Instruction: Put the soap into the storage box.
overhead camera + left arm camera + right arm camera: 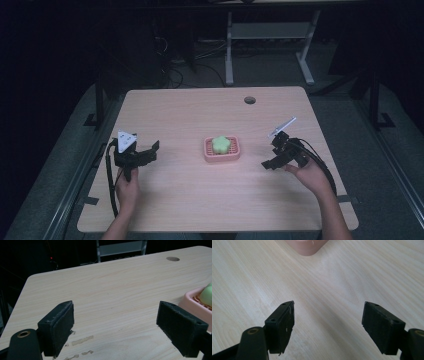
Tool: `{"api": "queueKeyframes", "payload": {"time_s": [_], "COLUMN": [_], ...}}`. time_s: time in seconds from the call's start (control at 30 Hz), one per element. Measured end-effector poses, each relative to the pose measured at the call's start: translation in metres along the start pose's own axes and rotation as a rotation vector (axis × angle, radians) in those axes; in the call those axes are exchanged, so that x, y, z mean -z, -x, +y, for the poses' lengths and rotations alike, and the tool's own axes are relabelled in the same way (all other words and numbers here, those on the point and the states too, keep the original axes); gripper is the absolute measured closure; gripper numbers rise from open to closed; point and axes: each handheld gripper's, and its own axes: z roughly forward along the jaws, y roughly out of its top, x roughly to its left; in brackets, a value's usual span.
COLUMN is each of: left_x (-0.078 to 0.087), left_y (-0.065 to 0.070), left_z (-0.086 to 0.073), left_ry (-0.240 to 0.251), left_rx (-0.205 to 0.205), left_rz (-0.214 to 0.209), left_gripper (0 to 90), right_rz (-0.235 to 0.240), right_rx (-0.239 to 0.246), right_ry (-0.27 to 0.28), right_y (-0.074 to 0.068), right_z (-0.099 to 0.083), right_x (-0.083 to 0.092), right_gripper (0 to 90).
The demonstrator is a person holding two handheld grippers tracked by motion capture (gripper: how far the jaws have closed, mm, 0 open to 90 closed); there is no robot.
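Soap dish: pink rectangular plastic soap dish (222, 151) with ribbed floor, near the middle of the light wood-grain counter (200, 200), flat on the surface.
Sponge: pale green flower-shaped sponge (220, 144) lying inside the soap dish, roughly centred.
Left gripper: black two-jaw left gripper (150, 150) with grey three-cornered plate on top, well to the left of the soap dish, held above the counter by the person's left hand (127, 189); pointed toward the dish.
Left jaws: spread wide, nothing between them; bare counter shows through the gap in the left gripper view (115, 325).
Left gripper view extras: the soap dish corner (192, 302) and an edge of the sponge (207, 295) sit at the right edge, beyond the right-hand jaw; a few pale scuff marks (81, 340) on the counter by the left-hand jaw.
Right gripper: black two-jaw right gripper (269, 159) well to the right of the soap dish, held by the person's right hand (310, 175), cable trailing back along the forearm.
Right jaws: spread wide, empty; bare counter between them in the right gripper view (328, 322).
Right gripper view extras: one rounded corner of the soap dish (308, 246) at the top edge, apart from the jaws.
Counter hole: round grommet hole (250, 100) near the far edge, beyond the soap dish and slightly right of it.
Contact: neither gripper touches the soap dish or the sponge.
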Motion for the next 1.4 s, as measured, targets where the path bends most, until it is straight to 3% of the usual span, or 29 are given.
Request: {"api": "queueKeyframes", "payload": {"time_s": [1.07, 1.4], "left_x": [-0.001, -0.003], "left_y": [0.006, 0.008], "left_z": [0.000, 0.000], "left_ry": [-0.018, -0.033], "left_rx": [-0.027, -0.039], "left_rz": [-0.016, -0.026], "left_gripper": [14.3, 14.3], "right_rz": [-0.003, -0.024], "right_rx": [-0.053, -0.057], "right_ry": [0.049, 0.109], "right_y": [-0.007, -0.023], "right_z": [-0.066, -0.089], "right_x": [0.003, 0.001], "right_gripper": [25.7, 25.8]}}
